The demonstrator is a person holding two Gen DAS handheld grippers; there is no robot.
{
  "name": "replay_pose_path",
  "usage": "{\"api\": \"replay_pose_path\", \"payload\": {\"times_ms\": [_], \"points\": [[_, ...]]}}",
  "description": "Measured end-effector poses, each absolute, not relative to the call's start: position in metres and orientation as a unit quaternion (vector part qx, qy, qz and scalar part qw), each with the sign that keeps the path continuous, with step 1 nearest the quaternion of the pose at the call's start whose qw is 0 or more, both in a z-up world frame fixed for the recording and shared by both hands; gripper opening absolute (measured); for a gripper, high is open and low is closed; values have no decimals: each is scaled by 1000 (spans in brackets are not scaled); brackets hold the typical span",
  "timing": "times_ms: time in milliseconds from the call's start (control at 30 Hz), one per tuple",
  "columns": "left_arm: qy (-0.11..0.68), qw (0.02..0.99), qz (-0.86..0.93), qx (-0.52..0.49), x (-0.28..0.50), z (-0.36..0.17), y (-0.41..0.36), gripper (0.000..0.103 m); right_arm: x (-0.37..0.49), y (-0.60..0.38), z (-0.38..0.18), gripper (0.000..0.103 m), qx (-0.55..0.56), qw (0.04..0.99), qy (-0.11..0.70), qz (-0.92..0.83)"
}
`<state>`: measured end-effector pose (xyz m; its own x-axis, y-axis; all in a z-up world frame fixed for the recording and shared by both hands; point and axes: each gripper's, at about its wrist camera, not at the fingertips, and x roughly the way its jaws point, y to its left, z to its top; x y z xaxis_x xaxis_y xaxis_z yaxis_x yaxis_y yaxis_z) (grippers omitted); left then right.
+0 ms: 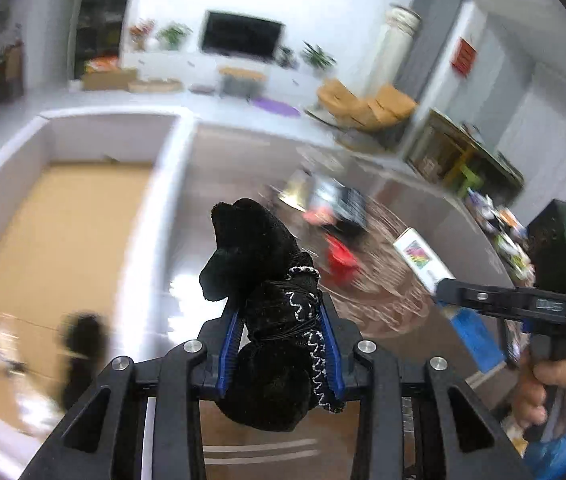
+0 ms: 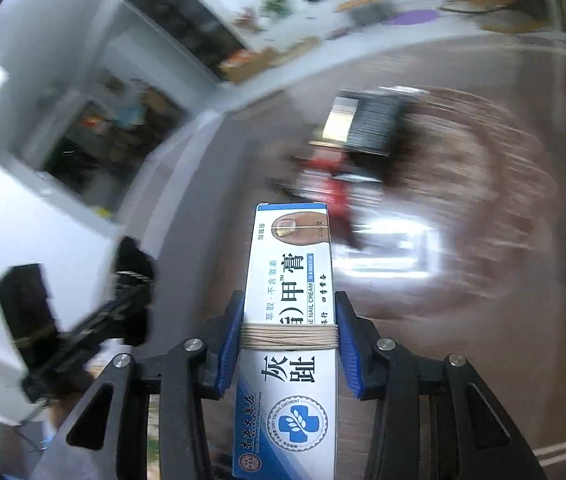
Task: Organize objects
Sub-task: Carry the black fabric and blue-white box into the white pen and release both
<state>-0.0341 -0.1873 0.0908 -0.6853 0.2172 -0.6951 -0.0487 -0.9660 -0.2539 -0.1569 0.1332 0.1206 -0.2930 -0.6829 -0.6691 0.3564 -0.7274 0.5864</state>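
Glossy brown table (image 1: 243,168) fills both views, a white-walled, cardboard-floored bin (image 1: 63,208) at its left edge. Blurred leftover clutter (image 1: 335,216) lies mid-table. My left gripper (image 1: 283,344) clamps a black velvet drawstring pouch (image 1: 267,312) held above the table beside the bin. My right gripper (image 2: 289,340) grips a long white-and-blue nail-cream box (image 2: 289,320), string-wound, also aloft. Risk: soft pouch may slip between pads during a fast swing; box overhang may clip the bin wall.
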Motion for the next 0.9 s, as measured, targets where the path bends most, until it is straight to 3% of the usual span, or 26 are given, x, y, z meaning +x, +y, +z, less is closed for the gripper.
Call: {"api": "replay_pose_path", "payload": {"times_ms": [167,300,367,400,433,467,533,667,800,900], "points": [[-100,-43,913,-394,-26,97,-278,36,-150,15,167,44,471,436,-156,-751],[-96,-111,895,-420,-24,79,-326,39,-144,-91,180,44,461,489,-104,-733],[-93,-139,879,-446,-29,66,-346,53,-142,-128,172,47,470,504,-86,-719],[-92,-154,872,-456,-29,59,-351,71,-142,-149,162,59,480,504,-72,-714],[-91,-167,867,-460,-28,55,-354,79,-143,-159,155,67,487,498,-64,-715],[-92,-176,867,-457,-24,53,-356,80,-144,-162,148,76,490,491,-64,-718],[-96,-176,870,-450,-18,50,-353,80,-142,-151,144,77,479,484,-70,-729],[-95,-166,884,-427,-12,56,-324,81,-140,-99,136,94,429,451,-42,-782],[-90,-102,905,-403,-5,76,-261,84,-141,-12,111,99,388,363,13,-847],[-92,-31,917,-387,1,89,-204,94,-145,62,84,99,401,266,56,-875]]}}
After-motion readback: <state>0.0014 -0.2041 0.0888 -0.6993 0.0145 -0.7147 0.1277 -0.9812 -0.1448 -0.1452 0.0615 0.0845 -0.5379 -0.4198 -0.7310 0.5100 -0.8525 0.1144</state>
